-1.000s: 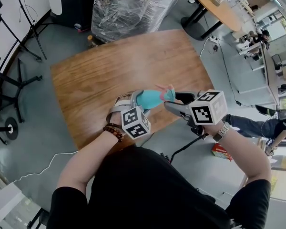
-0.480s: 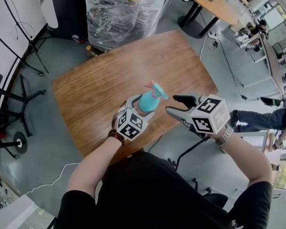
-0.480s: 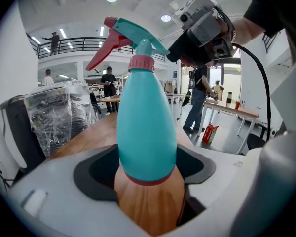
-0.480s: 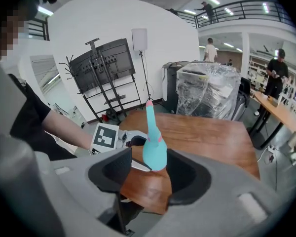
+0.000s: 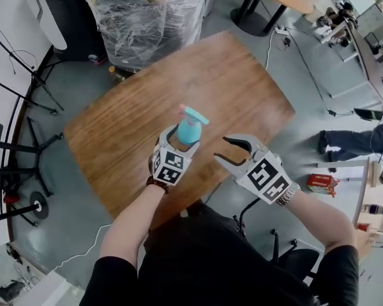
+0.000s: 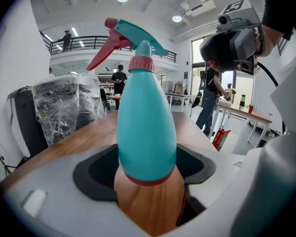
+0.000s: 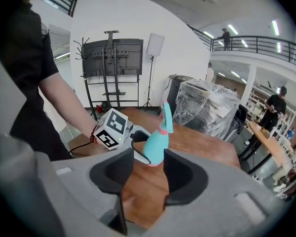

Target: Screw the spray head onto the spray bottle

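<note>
- Left jaws pinch the bottle [image 6: 146,127] low on its teal body, and the left gripper [image 5: 182,139] has it standing upright.
- Up top, the head [image 6: 133,38] sits on the neck over a pink collar, red trigger out to one side.
- Bottle's base is over the table [image 5: 127,116] near its front edge. Resting on the wood or just clear of it is hard to call.
- Right gripper [image 5: 223,150] hangs just beside it, jaws spread but just now closing a little, with nothing between them.
- Past the far edge stands a wrapped stack [image 5: 147,18].
</note>
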{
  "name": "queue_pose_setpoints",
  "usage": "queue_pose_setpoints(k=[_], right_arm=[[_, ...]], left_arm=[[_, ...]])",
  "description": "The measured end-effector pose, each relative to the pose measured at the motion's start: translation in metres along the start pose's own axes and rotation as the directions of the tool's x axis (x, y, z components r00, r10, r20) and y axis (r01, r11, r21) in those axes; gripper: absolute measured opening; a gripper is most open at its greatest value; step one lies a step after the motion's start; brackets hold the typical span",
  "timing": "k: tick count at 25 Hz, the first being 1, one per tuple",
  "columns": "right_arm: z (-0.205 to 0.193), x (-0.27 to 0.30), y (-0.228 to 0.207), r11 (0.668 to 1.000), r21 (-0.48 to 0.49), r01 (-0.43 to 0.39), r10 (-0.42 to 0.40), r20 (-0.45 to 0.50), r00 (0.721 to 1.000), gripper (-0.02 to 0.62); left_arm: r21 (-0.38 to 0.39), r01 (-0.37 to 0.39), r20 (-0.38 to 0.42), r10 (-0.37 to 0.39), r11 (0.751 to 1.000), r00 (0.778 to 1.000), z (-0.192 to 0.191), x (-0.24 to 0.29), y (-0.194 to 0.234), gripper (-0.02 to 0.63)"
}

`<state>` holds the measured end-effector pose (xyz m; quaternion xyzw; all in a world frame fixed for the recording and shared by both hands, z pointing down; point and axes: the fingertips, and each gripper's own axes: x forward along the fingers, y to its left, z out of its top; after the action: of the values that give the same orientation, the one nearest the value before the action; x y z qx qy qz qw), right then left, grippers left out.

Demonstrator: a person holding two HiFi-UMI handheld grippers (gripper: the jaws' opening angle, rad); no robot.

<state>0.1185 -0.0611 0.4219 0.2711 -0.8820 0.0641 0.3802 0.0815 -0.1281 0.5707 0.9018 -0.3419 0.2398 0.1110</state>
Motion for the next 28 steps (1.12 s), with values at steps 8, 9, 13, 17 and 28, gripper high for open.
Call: queue_pose_setpoints(k=[8,9,13,17,28], right_arm=[[-0.021,0.014,-0.008,0.999,-0.009,0.051,-0.050,0.049,0.998,0.158],[-0.024,0.016,-0.009,0.999,0.003,0.053,-0.053,0.052,0.997,0.151],[-0.033,0.024,-0.010,0.996,0.049,0.070,-0.074,0.070,0.995,0.102],[-0.040,0.028,-0.010,0.995,0.061,0.084,-0.088,0.073,0.993,0.071],[-0.043,0.034,-0.015,0.991,0.066,0.118,-0.123,0.080,0.989,0.006]], left_arm=[[-0.027,-0.024,-0.035,0.023,0.999,0.999,-0.019,0.031,0.016,0.385],[-0.030,-0.027,-0.038,0.026,0.999,0.999,-0.021,0.035,0.018,0.385],[-0.033,-0.034,-0.045,0.033,0.999,0.998,-0.028,0.045,0.021,0.385],[-0.030,-0.039,-0.052,0.038,0.999,0.998,-0.034,0.050,0.022,0.385],[0.001,-0.050,-0.083,0.050,0.999,0.995,-0.045,0.057,0.024,0.387]])
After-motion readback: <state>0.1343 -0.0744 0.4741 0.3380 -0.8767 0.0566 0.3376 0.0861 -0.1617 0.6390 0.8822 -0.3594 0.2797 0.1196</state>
